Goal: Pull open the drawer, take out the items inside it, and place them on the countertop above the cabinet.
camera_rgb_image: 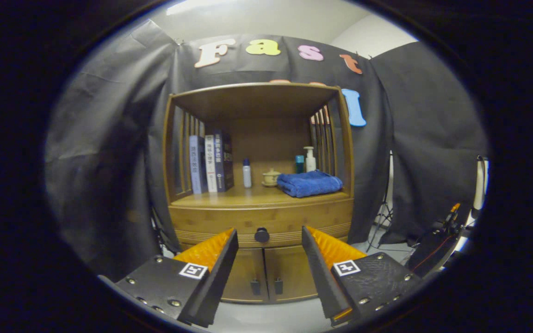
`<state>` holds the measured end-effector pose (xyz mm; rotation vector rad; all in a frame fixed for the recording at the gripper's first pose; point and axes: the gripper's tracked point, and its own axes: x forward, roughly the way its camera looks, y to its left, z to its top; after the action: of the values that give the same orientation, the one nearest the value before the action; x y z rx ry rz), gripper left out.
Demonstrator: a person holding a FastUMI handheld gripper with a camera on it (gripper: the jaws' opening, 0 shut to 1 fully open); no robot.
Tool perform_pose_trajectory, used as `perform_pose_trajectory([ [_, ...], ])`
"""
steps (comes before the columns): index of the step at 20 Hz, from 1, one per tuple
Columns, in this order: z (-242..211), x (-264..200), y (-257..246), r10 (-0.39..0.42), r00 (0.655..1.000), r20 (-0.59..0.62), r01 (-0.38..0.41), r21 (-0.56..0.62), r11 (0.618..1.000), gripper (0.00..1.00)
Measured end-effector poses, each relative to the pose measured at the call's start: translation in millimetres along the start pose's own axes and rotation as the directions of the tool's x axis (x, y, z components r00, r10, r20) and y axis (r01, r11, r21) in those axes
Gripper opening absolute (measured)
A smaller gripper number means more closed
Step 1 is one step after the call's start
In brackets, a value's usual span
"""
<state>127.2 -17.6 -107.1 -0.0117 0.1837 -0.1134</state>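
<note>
Here the gripper stood open and empty, its fingers flanking the knob of the closed drawer beyond them, below the countertop bearing a folded towel

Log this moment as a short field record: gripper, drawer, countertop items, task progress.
gripper: the two-finger gripper is open, fingers apart, holding nothing
drawer: the wooden drawer of the wooden cabinet is closed; its round dark knob sits between and beyond the fingertips, untouched
countertop items: upright books, small white bottle, lidded ceramic cup, folded blue towel, white pump bottle
task progress: not started; drawer not yet pulled
</note>
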Motion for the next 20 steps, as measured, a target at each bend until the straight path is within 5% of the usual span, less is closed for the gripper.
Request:
perform_pose_trajectory([
  [15, -98.6, 176.1, 30.5, 0.087, 0.973, -0.212, -0.075, 0.064, 0.995, 0.85],
  [20, -123.2, 198.7, 33.9, 0.102, 0.955, -0.278, -0.100, 0.018, 0.995, 0.72],
])
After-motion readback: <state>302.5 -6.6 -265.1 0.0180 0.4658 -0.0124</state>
